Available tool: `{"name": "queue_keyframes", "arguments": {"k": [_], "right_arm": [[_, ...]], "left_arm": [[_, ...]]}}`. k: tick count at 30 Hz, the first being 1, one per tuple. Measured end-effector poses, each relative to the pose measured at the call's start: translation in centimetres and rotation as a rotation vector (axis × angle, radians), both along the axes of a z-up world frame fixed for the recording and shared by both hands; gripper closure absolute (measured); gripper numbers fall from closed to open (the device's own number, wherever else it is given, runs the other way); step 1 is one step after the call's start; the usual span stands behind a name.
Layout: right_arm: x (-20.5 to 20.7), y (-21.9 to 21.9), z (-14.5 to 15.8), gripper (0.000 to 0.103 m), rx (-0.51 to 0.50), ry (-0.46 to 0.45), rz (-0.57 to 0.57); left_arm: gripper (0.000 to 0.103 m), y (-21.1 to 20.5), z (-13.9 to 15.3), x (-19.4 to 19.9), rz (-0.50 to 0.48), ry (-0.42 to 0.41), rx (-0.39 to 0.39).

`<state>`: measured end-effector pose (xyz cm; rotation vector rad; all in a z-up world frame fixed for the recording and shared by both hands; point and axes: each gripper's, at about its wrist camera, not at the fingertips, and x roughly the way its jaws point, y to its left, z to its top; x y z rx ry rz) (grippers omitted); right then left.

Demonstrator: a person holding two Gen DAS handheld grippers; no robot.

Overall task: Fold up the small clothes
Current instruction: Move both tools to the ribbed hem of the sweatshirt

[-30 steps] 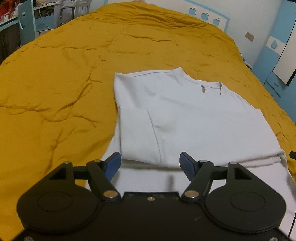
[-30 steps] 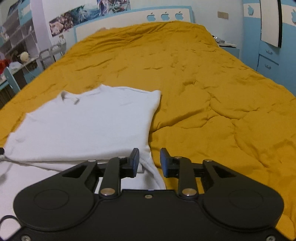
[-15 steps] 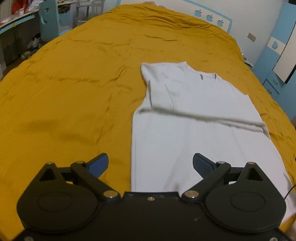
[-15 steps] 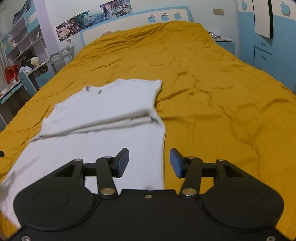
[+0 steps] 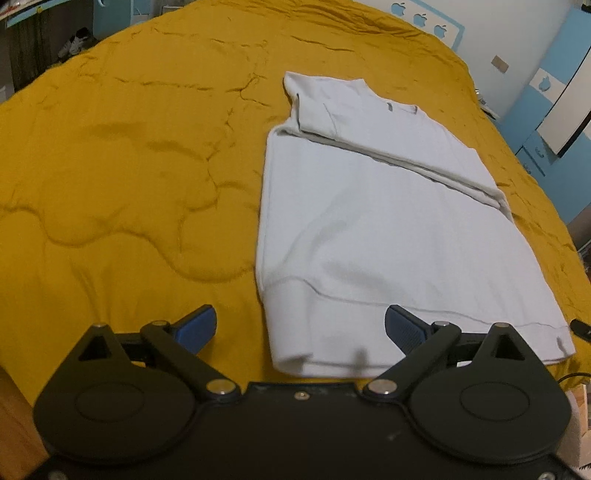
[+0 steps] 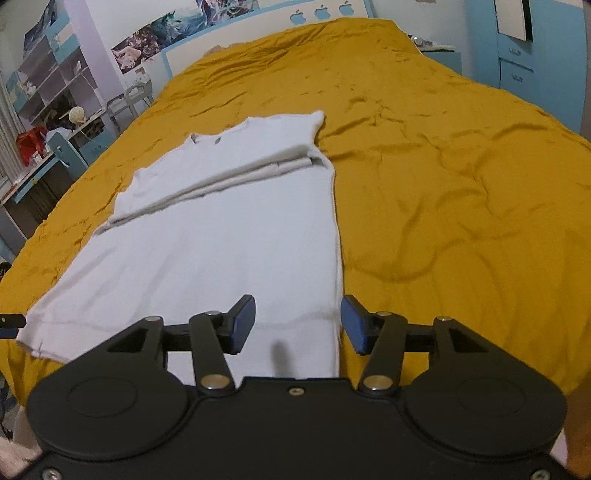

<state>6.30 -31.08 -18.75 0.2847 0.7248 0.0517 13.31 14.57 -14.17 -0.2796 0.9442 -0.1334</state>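
A white long-sleeved top (image 5: 388,229) lies flat on the mustard bedspread (image 5: 129,166), collar at the far end, both sleeves folded across the chest in a band. It also shows in the right wrist view (image 6: 221,236). My left gripper (image 5: 300,328) is open wide and empty, just above the hem's near left corner. My right gripper (image 6: 297,325) is open and empty, above the hem's near right corner. The tip of the left gripper shows at the far left of the right wrist view (image 6: 11,319).
The bedspread (image 6: 461,184) covers the whole bed. A headboard with apple cut-outs (image 6: 321,14) stands at the far end. Blue cabinets (image 6: 517,55) stand to the right, a desk and shelves (image 6: 48,122) to the left.
Both grippers have pulled back from the folded sleeves to the hem end of the top. Both have opened wider; the right one was nearly shut a second ago.
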Motion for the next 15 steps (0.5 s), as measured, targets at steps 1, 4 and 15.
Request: {"name": "queue_keyframes", "arguments": {"k": [1, 4, 15], "right_arm": [[-0.4, 0.0, -0.3, 0.048, 0.001, 0.004, -0.002], [-1.2, 0.1, -1.0, 0.048, 0.000, 0.021, -0.006], [-1.7, 0.3, -2.4, 0.043, 0.023, 0.032, -0.022]], "left_arm": [[0.002, 0.0, -0.1, -0.1, -0.002, 0.002, -0.008], [0.002, 0.2, -0.5, -0.4, 0.004, 0.007, -0.031], [0.002, 0.6, -2.0, 0.1, 0.012, 0.033, -0.165]]}}
